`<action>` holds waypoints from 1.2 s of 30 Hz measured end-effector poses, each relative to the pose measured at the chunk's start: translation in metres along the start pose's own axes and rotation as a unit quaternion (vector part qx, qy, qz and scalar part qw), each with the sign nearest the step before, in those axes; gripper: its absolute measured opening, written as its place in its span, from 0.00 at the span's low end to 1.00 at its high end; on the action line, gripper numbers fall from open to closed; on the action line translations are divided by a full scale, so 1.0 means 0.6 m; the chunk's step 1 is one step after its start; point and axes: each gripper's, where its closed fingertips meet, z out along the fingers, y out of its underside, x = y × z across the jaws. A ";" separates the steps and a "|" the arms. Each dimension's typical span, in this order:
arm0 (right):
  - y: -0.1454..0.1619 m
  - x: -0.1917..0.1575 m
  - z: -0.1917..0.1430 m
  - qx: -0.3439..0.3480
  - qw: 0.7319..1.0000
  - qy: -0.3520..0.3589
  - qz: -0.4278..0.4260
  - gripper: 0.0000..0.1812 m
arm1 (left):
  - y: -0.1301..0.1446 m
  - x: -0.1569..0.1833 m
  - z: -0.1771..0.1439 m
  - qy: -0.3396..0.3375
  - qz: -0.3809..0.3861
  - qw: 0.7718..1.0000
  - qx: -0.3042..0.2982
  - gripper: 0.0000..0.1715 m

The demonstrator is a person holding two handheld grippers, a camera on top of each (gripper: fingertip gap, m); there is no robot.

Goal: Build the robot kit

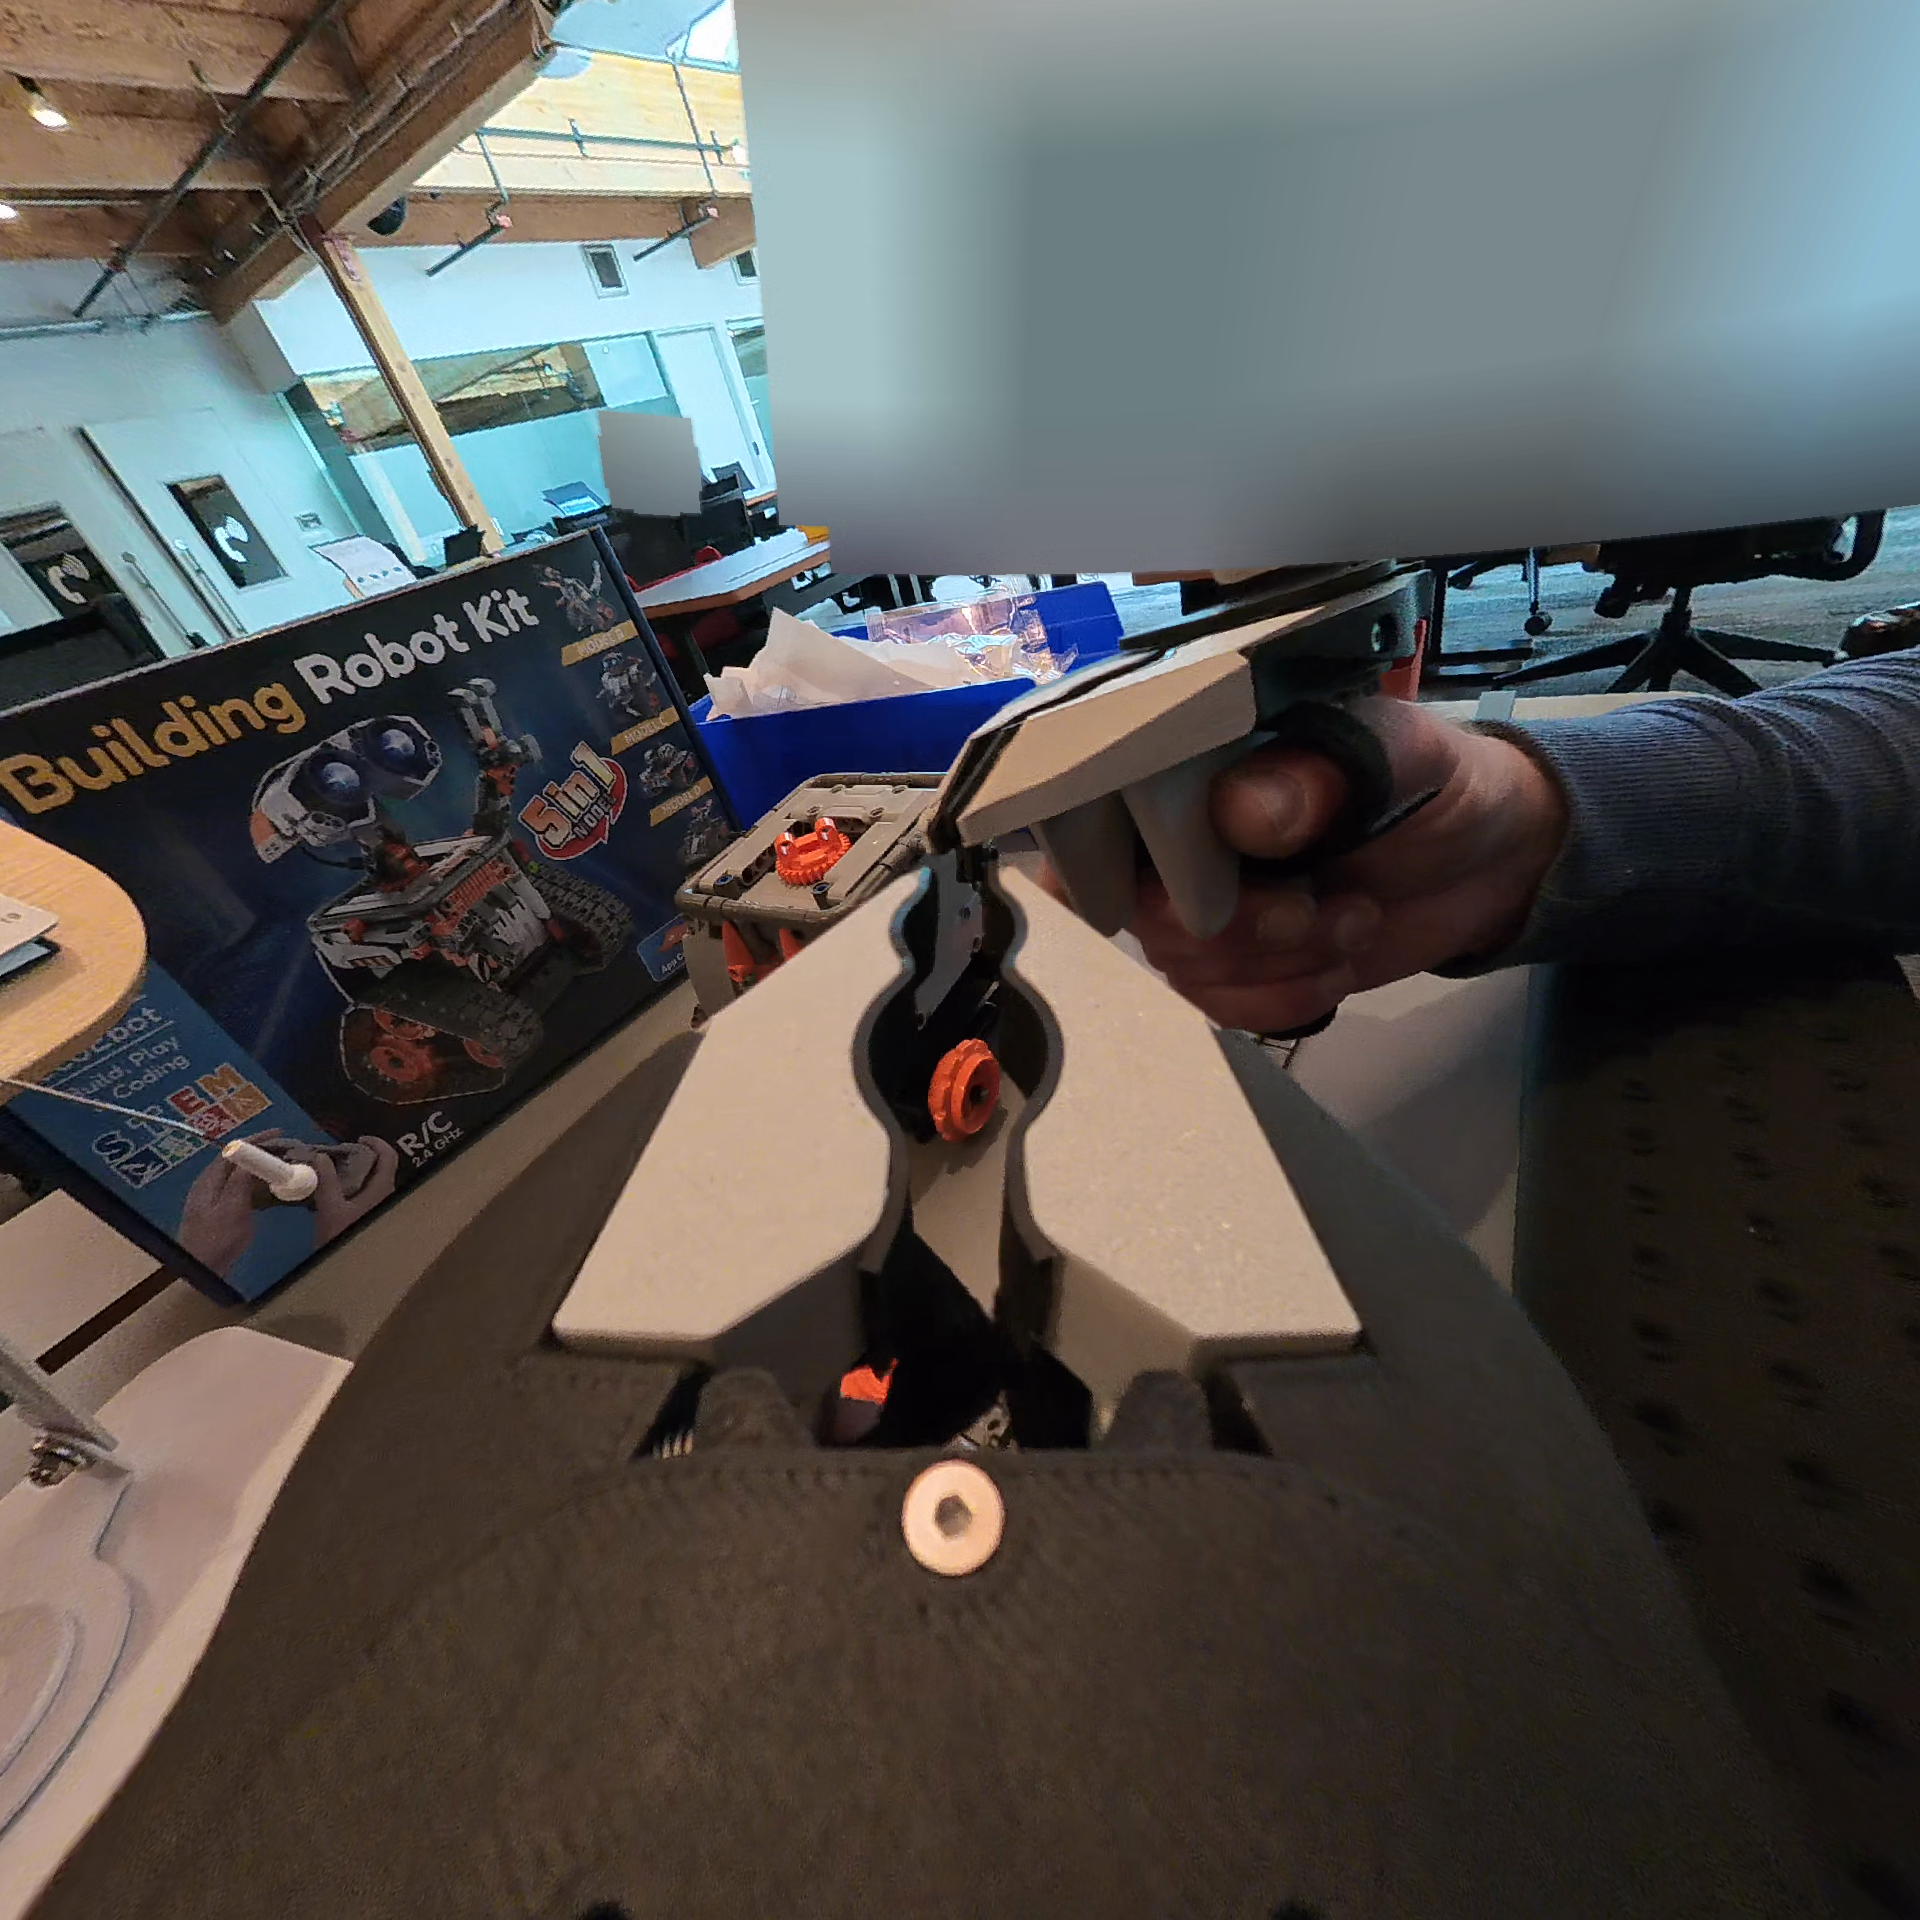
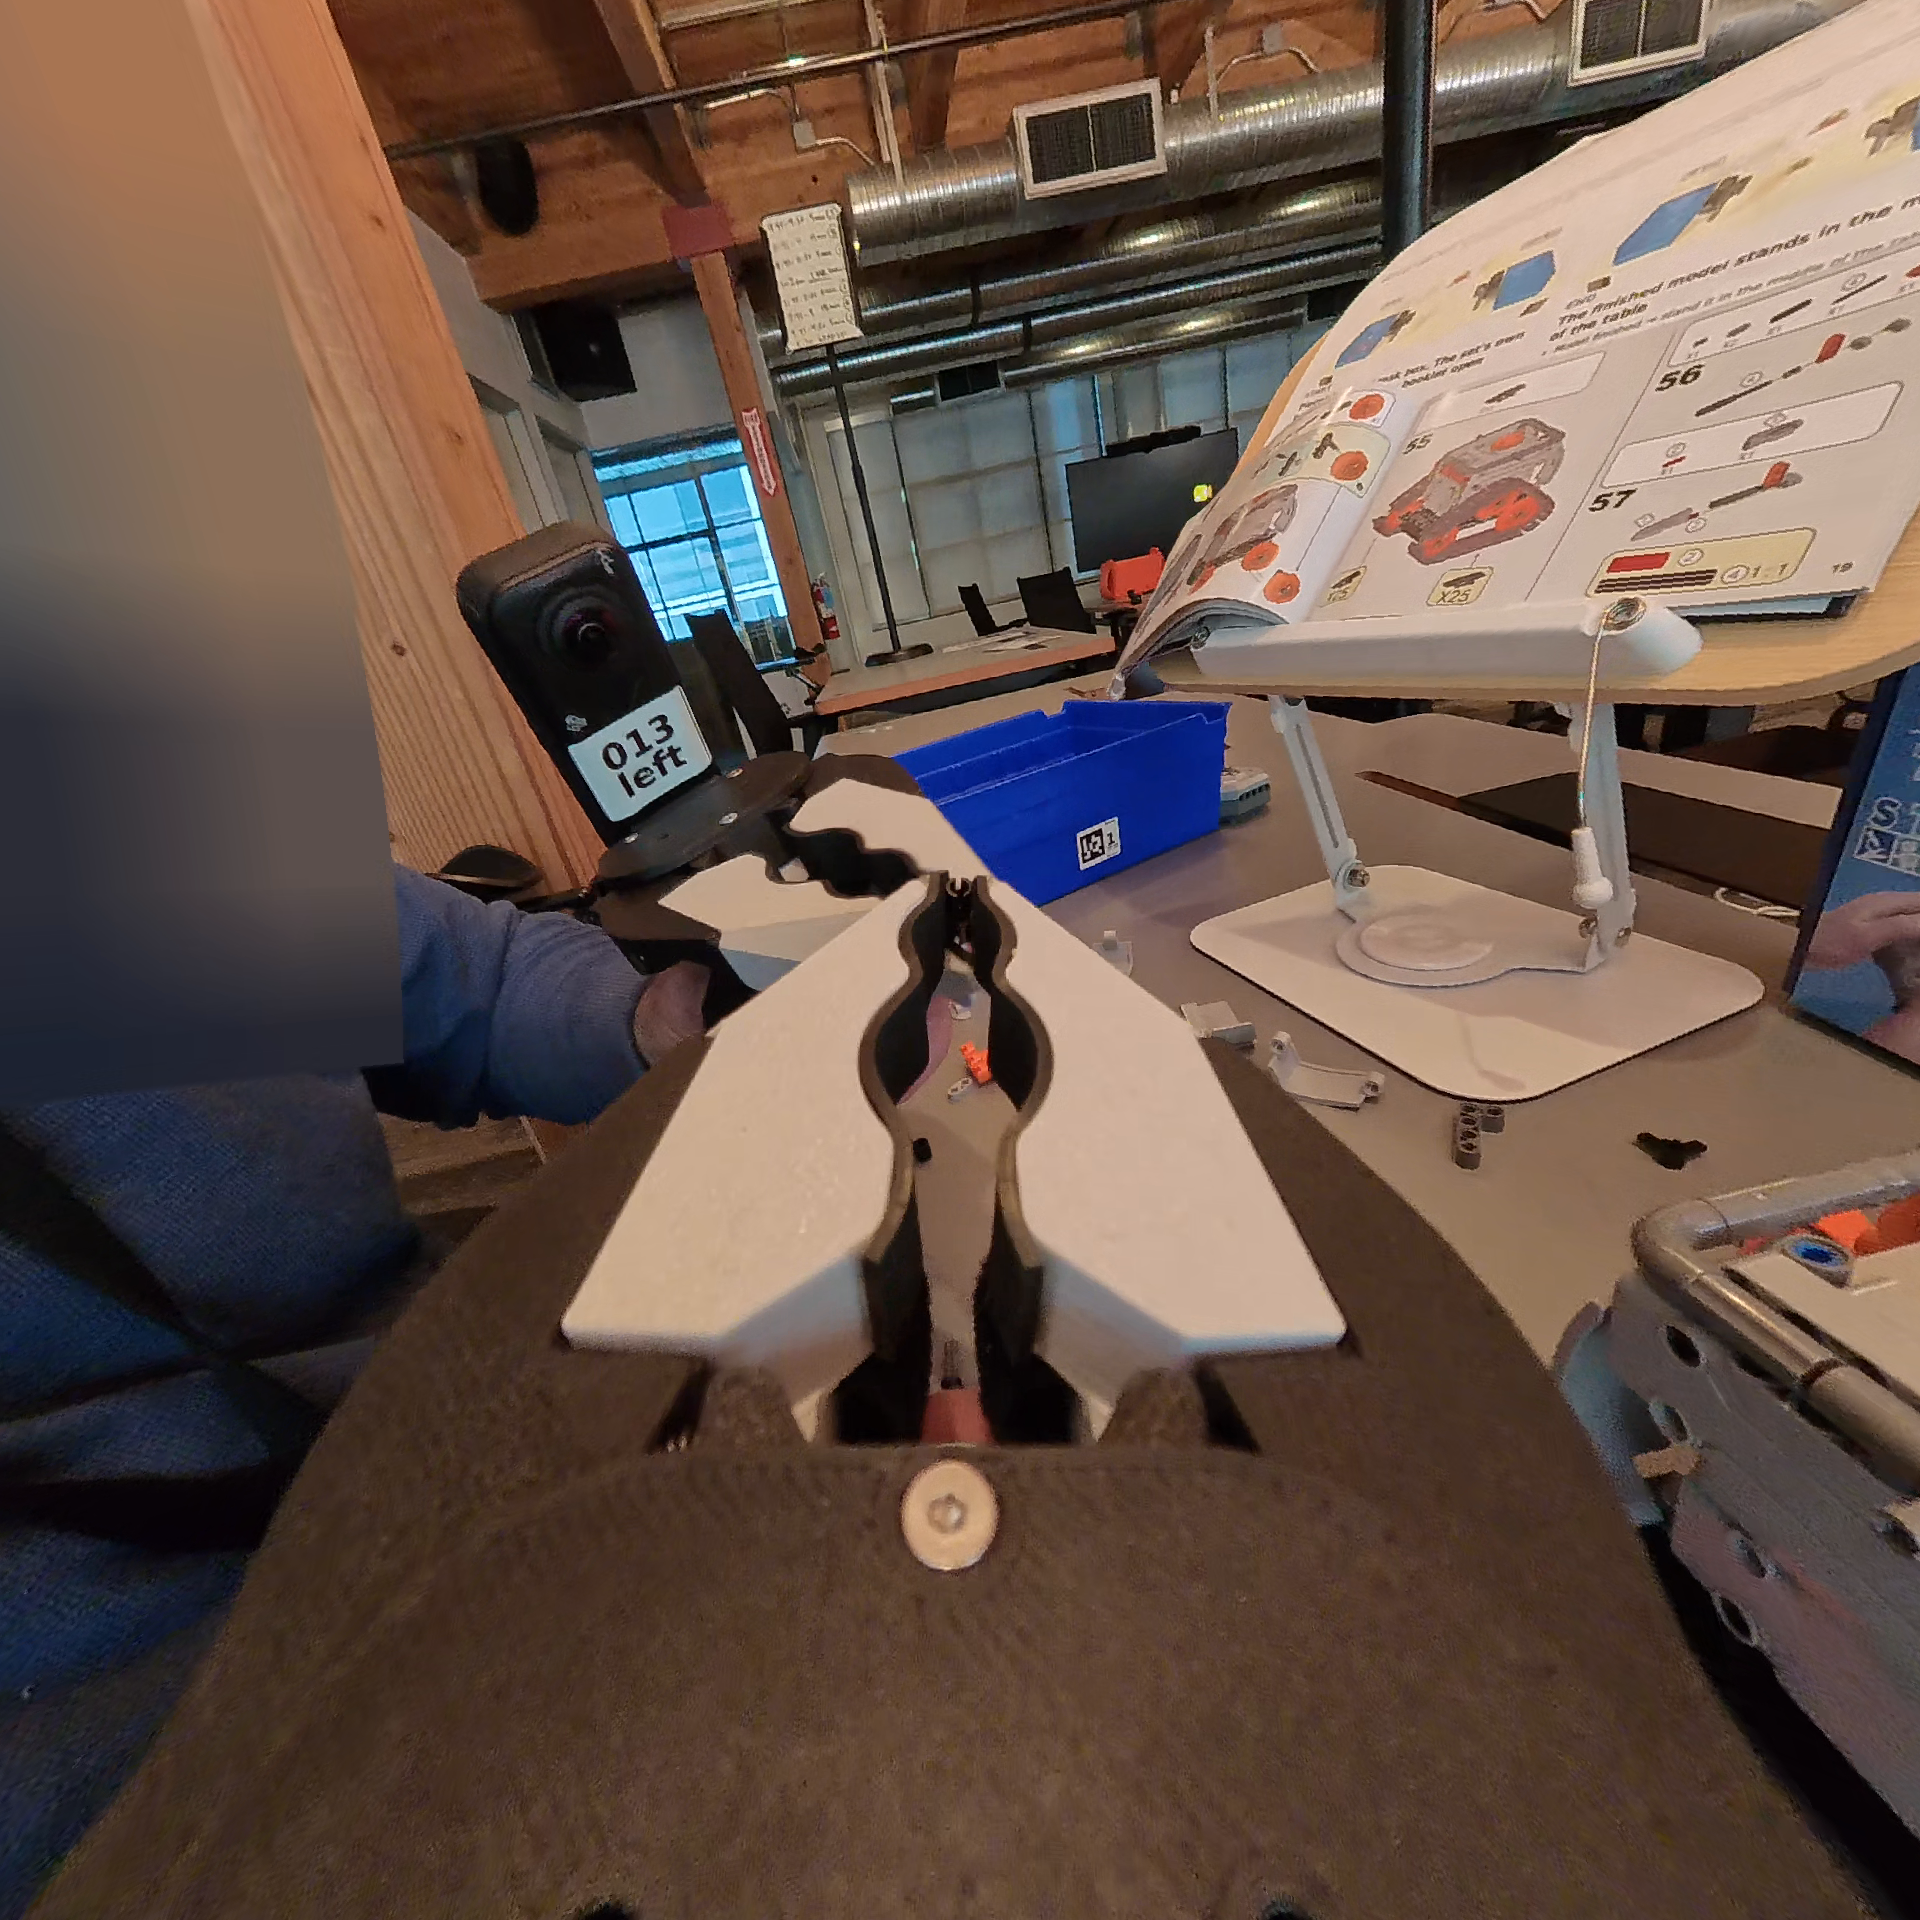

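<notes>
Orange wheel point(image 1: 961, 1089) on a black strip point(image 1: 951, 961) sits clamped in the left gripper point(image 1: 951, 883), the grey fingers point(image 1: 769, 1122) pressed in on the strip with the wheel showing in the hollow between them. Just past the tips, the right gripper point(image 1: 961, 821) comes in from the right and meets the strip's far end; a hand point(image 1: 1340, 883) in a blue sleeve point(image 1: 1714, 790) holds its handle. Behind stands a grey model point(image 1: 800, 873) with an orange gear point(image 1: 805, 854) on top, a kit box point(image 1: 343, 883) leaning to its left, and a blue bin point(image 1: 852, 732) with paper farther back.

From the right wrist view, the right gripper point(image 2: 958, 891) has its white fingers point(image 2: 1122, 1122) drawn nearly together, the tips nipping a thin dark piece point(image 2: 958, 904). The left gripper point(image 2: 831, 873) lies just beyond, touching tip to tip, its camera point(image 2: 582, 655) upright above it. Small loose parts point(image 2: 1320, 1070) lie scattered on the grey table point(image 2: 1455, 1195), among them a small orange piece point(image 2: 975, 1060) seen through the finger gap. A white stand point(image 2: 1455, 956) holds an open booklet point(image 2: 1538, 468), the bin point(image 2: 1049, 790) is left of it, and the model point(image 2: 1787, 1382) fills the right edge.
</notes>
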 end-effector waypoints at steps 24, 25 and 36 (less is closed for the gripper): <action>0.044 0.016 -0.002 -0.110 0.987 0.063 -0.101 0.07 | 0.054 -0.033 -0.017 -0.093 0.340 0.926 -0.135 0.01; 0.047 0.018 -0.001 -0.115 0.986 0.065 -0.102 0.07 | 0.055 -0.033 -0.017 -0.096 0.352 0.921 -0.139 0.01; 0.069 0.029 0.000 -0.145 0.983 0.074 -0.080 0.04 | 0.071 -0.027 -0.016 -0.107 0.451 0.870 -0.168 0.01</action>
